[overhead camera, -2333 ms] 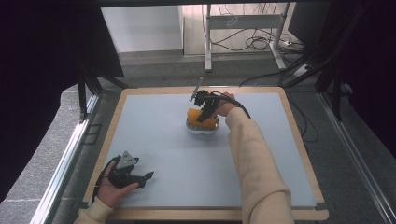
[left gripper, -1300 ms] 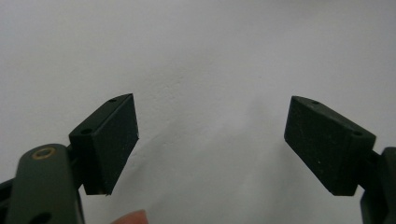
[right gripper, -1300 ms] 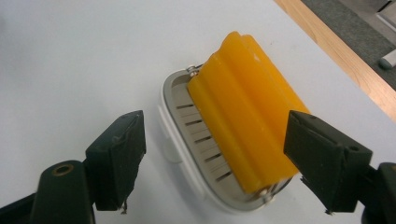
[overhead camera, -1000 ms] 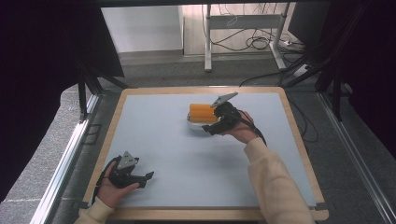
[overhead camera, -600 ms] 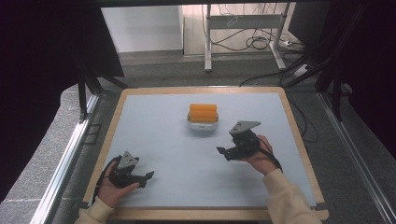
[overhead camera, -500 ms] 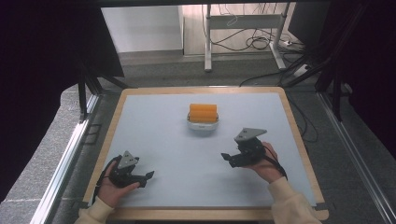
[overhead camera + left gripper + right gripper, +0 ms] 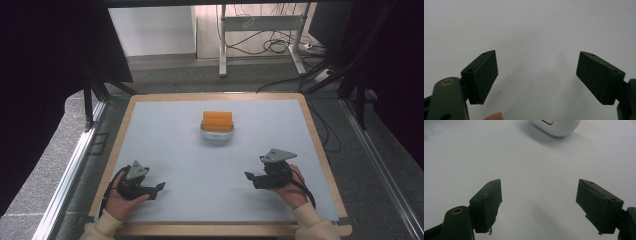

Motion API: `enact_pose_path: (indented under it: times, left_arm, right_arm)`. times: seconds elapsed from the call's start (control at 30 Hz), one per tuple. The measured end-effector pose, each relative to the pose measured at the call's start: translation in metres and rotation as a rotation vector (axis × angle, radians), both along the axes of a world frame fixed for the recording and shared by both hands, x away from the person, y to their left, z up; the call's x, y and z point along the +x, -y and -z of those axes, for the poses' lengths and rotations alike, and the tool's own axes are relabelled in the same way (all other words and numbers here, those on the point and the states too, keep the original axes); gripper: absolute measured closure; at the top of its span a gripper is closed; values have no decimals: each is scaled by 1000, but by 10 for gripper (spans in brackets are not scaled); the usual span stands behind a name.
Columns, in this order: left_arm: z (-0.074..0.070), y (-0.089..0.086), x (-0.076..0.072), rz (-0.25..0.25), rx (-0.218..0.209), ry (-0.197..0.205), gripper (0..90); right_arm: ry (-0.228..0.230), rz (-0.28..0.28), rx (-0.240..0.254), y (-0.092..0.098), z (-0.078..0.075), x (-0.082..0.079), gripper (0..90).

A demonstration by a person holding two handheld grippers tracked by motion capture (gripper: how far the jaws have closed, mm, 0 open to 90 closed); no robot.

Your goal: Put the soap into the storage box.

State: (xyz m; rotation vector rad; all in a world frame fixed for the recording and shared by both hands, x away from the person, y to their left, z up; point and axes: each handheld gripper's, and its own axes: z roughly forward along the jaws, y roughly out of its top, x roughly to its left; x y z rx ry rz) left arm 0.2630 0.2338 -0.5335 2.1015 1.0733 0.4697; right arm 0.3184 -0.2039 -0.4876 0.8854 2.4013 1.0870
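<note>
state: right claw (image 7: 251, 178) and left claw (image 7: 159, 188) both wide open, empty | orange ridged block (image 7: 217, 120) in small white bowl (image 7: 217, 135), mid pale-blue tabletop (image 7: 175, 150) | risk: careless reach tips bowl, spilling block

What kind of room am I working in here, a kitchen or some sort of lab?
Most likely a lab or recording workspace, not a kitchen: a wood-framed table with a plain pale top, dark curtains at the sides, and loose cables on the floor beyond, under a metal desk frame.
</note>
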Motion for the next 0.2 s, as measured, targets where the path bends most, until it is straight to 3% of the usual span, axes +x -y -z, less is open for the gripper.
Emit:
enact_pose_path:
  times: [0.2]
  left_arm:
    - [-4,2,2,-9,-4,11,178]
  right_arm:
    - [6,15,26,4,2,4,182]
